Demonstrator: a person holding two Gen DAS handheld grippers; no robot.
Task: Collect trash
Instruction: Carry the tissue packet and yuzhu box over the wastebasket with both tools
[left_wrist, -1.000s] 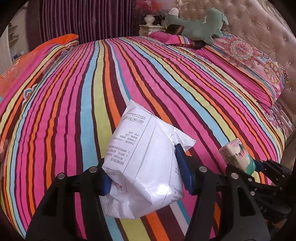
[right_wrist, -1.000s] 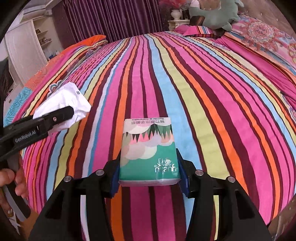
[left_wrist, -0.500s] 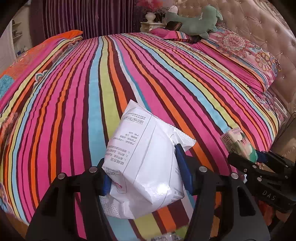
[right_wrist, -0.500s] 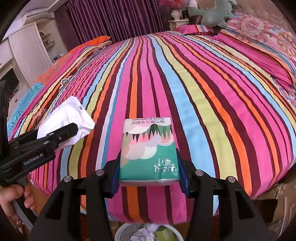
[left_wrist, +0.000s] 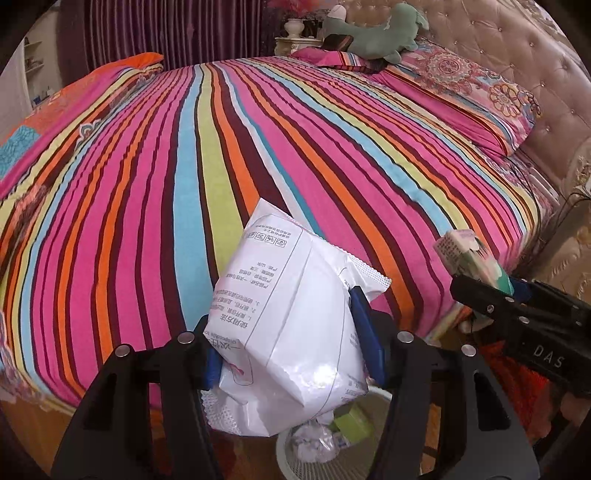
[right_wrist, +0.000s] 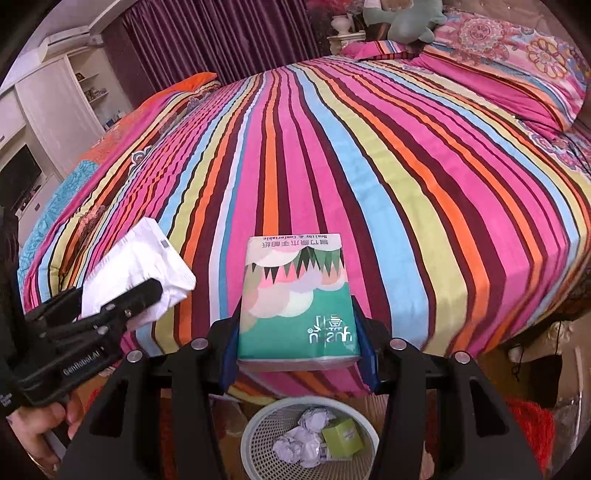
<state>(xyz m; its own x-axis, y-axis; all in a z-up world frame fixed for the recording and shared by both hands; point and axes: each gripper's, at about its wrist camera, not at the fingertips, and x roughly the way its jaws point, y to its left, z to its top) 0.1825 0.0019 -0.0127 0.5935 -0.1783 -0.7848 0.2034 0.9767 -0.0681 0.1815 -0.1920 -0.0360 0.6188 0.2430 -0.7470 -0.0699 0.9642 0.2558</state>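
My left gripper (left_wrist: 288, 332) is shut on a white plastic packet (left_wrist: 291, 325) and holds it in the air past the bed's near edge; it also shows in the right wrist view (right_wrist: 136, 273). My right gripper (right_wrist: 299, 332) is shut on a green and pink tissue pack (right_wrist: 297, 302), seen side-on in the left wrist view (left_wrist: 476, 258). A white mesh waste basket (right_wrist: 258, 424) stands on the floor below both grippers, holding crumpled paper (right_wrist: 303, 439) and a green box (right_wrist: 341, 437). In the left wrist view the basket (left_wrist: 295, 465) is partly hidden by the packet.
A bed with a bright striped cover (right_wrist: 332, 166) fills both views. Patterned pillows (left_wrist: 472, 85) and a green plush toy (left_wrist: 380, 37) lie by the tufted headboard (left_wrist: 517, 48). A white cabinet (right_wrist: 48, 110) stands at the left, and a red rug (right_wrist: 532, 424) lies right of the basket.
Both grippers have drawn back from over the bed to beyond its near edge, still holding their items. The waste basket has come into view below them.
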